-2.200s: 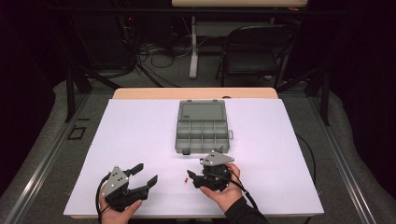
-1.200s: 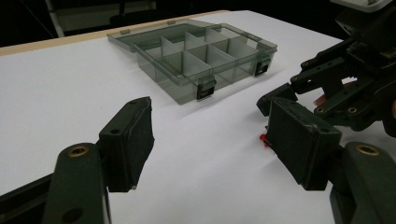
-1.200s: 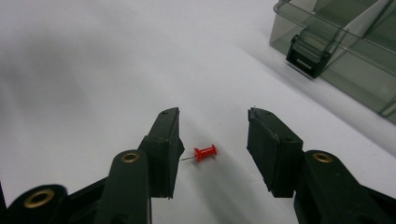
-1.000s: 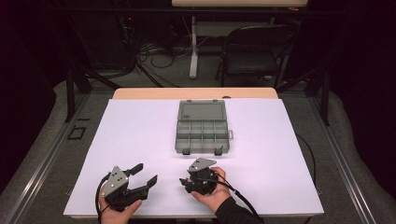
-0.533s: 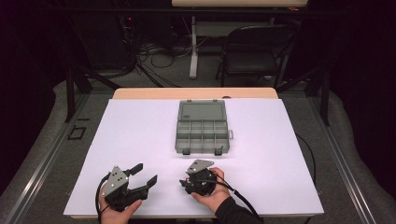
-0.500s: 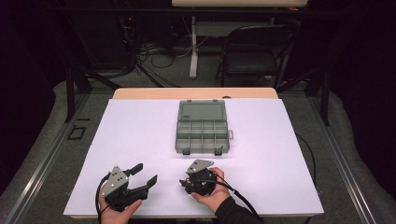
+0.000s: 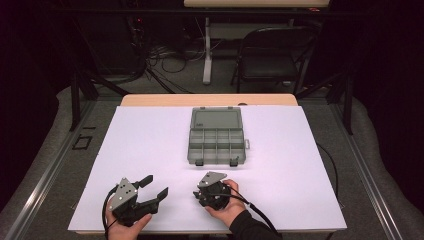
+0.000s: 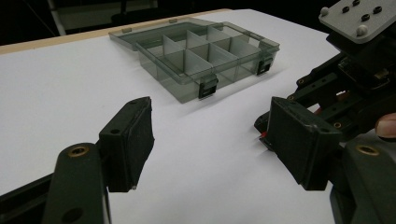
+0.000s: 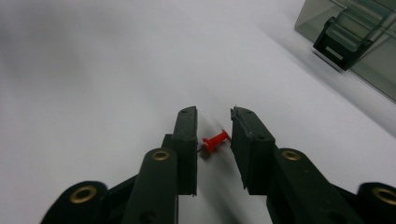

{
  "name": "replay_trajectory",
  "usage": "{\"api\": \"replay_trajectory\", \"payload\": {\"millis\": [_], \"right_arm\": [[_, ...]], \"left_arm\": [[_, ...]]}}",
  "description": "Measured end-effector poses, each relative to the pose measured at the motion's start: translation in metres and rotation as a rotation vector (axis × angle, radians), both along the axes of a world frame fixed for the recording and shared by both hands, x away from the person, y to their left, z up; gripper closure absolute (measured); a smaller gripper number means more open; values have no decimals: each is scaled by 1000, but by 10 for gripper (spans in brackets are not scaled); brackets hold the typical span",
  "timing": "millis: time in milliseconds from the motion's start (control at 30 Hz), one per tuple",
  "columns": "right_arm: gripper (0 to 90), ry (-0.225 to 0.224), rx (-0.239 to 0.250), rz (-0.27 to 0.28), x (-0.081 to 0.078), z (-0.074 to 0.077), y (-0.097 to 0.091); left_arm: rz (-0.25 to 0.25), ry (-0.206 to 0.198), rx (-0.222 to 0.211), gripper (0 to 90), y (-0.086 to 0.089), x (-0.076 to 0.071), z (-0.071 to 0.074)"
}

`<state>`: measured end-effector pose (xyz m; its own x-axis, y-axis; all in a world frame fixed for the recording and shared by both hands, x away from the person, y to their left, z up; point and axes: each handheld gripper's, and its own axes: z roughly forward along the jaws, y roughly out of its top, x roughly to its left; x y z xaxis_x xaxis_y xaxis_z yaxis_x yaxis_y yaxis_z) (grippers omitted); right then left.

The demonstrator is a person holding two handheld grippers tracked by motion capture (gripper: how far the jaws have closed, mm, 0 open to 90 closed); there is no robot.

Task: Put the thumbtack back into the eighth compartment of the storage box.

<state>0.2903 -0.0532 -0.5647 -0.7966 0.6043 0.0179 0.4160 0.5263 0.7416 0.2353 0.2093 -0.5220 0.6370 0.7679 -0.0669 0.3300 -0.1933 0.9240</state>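
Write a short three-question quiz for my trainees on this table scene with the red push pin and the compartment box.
1. True or false: the red plastic push pin lies between the jaws of the right hand-held gripper.
2. The clear grey plastic compartment box lies: A) shut and latched; B) lid open; C) upside down.
3. How do the jaws of the left hand-held gripper stand, and what is between them?

Key
1. True; the jaws have just been closing, and a gap shows beside the pin's head.
2. B.
3. Wide apart, nothing held; white table cover between them.
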Motion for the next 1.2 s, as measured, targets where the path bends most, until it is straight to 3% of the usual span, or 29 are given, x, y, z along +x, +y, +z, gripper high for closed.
{"api": "replay_trajectory", "payload": {"millis": [367, 1200], "right_arm": [[823, 7, 3, -9, 1, 0, 0], [836, 69, 51, -32, 4, 1, -2]], "left_arm": [[0, 0, 0, 315, 0, 0, 0], [3, -1, 4, 315, 0, 0, 0]]}}
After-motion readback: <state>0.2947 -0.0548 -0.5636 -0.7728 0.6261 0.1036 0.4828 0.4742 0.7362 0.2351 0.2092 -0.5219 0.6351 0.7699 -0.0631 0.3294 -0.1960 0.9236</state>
